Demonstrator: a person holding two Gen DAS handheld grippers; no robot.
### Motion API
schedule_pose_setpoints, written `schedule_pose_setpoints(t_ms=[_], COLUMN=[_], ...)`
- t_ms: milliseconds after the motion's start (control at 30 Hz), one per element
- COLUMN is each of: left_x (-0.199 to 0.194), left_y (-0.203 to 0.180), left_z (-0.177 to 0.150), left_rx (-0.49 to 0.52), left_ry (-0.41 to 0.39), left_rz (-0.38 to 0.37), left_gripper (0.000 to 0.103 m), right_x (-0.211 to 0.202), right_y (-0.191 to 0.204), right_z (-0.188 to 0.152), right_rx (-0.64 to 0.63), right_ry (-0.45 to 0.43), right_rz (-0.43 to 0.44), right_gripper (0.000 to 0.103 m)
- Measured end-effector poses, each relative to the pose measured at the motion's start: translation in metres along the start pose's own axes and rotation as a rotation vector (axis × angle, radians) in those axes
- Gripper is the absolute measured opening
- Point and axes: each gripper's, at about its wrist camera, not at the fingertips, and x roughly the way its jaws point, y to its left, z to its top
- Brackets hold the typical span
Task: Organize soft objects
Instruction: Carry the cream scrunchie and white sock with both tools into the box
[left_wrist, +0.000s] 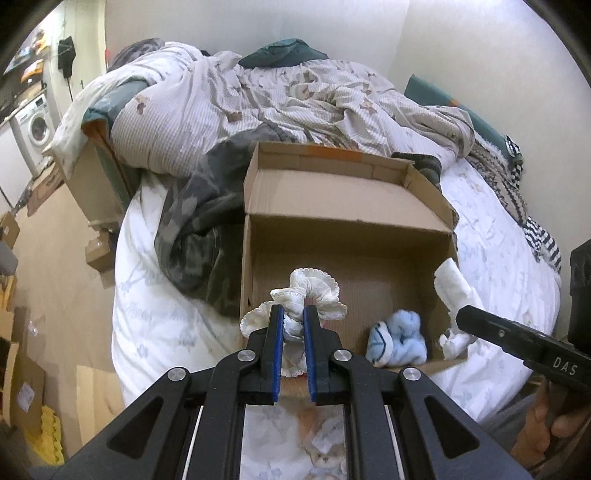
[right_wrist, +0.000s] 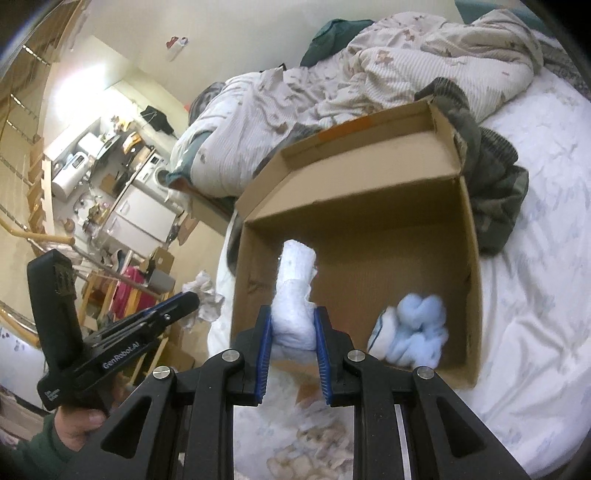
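Note:
An open cardboard box (left_wrist: 347, 225) lies on the white bed; it also shows in the right wrist view (right_wrist: 369, 229). A fluffy light blue item (left_wrist: 400, 341) lies inside near its front wall, also in the right wrist view (right_wrist: 413, 332). My left gripper (left_wrist: 293, 317) is shut on a white frilled cloth (left_wrist: 314, 286) and holds it over the box's front edge. My right gripper (right_wrist: 293, 325) is shut on a white rolled cloth (right_wrist: 295, 280) over the box; the same cloth shows at the box's right side in the left wrist view (left_wrist: 452, 284).
A rumpled patterned duvet (left_wrist: 258, 99) and a dark grey blanket (left_wrist: 199, 229) lie behind and left of the box. A plush toy (left_wrist: 325, 450) lies on the bed below the grippers. Cardboard boxes (left_wrist: 22, 373) stand on the floor at left.

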Motion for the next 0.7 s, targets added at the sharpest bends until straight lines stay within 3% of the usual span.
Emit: schedule_pose_setpoints(t_ms=[267, 700], left_x=[0.034, 0.075], left_y=[-0.004, -0.002], left_z=[-0.004, -0.016], left_rx=[0.042, 0.014], left_ry=[-0.010, 0.062], left_rz=[0.022, -0.003], left_gripper=[0.010, 0.010], right_x=[0.025, 0.057], right_y=[-0.024, -0.023], right_z=[-0.009, -0.017], right_rx=[0.057, -0.008], right_ry=[0.023, 0.107], right_rz=[-0.071, -0.145], right_gripper=[0.024, 0.024])
